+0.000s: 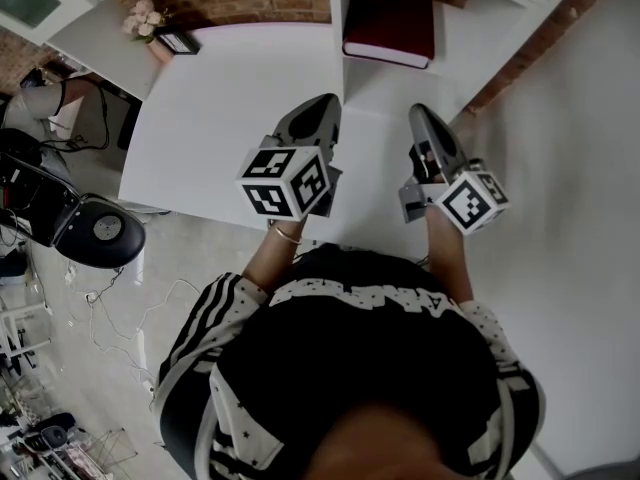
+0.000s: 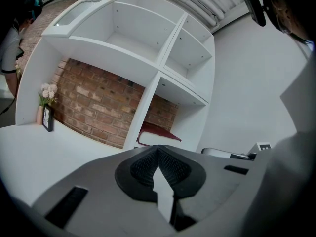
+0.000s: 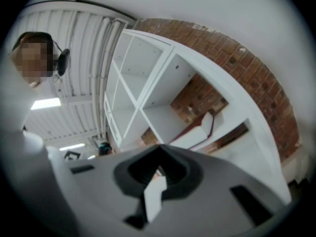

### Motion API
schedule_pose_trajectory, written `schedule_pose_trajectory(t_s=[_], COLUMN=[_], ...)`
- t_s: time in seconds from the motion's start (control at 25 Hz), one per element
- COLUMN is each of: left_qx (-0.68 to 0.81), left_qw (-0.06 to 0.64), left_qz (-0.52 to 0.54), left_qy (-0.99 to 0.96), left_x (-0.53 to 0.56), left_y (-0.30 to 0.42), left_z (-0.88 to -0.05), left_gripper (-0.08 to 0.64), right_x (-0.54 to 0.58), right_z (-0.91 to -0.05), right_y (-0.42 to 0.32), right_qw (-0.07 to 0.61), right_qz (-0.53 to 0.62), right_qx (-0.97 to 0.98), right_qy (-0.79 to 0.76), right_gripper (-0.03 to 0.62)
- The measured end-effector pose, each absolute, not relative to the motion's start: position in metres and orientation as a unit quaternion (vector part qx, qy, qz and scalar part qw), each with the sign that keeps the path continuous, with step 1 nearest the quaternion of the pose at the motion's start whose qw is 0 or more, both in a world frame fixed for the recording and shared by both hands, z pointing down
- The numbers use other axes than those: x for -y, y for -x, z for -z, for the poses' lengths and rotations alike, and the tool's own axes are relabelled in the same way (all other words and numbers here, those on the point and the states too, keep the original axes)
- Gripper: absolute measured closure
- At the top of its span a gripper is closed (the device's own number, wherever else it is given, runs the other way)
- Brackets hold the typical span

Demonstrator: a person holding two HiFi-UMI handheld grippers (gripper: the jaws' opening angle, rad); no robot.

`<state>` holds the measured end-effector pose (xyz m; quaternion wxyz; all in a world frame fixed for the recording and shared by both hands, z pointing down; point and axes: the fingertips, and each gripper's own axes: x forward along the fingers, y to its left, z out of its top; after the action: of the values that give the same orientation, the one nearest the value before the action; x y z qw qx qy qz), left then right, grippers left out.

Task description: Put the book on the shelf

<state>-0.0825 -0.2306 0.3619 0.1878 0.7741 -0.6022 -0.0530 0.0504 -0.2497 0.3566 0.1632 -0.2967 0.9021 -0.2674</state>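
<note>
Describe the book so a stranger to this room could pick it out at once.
Start at the white shelf unit against the brick wall and find its bottom compartment right of the upright divider. The book lies flat there, alone: dark red cover, white page edges, unlike the pink flowers far left.

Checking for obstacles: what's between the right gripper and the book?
Nothing. In the head view only bare white desk lies between the right gripper and the book.
</note>
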Motion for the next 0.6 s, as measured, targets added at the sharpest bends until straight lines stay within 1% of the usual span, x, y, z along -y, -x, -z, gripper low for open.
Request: schedule_pose_trajectory(t_s=[0.36, 0.6], left_qx=[0.606, 0.617], left_qw=[0.190, 0.203], left_qz=[0.069, 0.090], left_qy=[-0.769, -0.755], left_x=[0.229, 0.211], left_y=[0.087, 0.119], left_z=[-0.362, -0.367], left_gripper=[0.523, 0.522], right_x=[0.259, 0.308], right_z=[-0.361, -0.360], right_y=[-0.052, -0.072], right_qw=[0.169, 0.190], right_qz=[0.277, 0.266], right_qx=[-0.899, -0.878], right_qy=[0.296, 0.348], right_gripper=[0.561, 0.552])
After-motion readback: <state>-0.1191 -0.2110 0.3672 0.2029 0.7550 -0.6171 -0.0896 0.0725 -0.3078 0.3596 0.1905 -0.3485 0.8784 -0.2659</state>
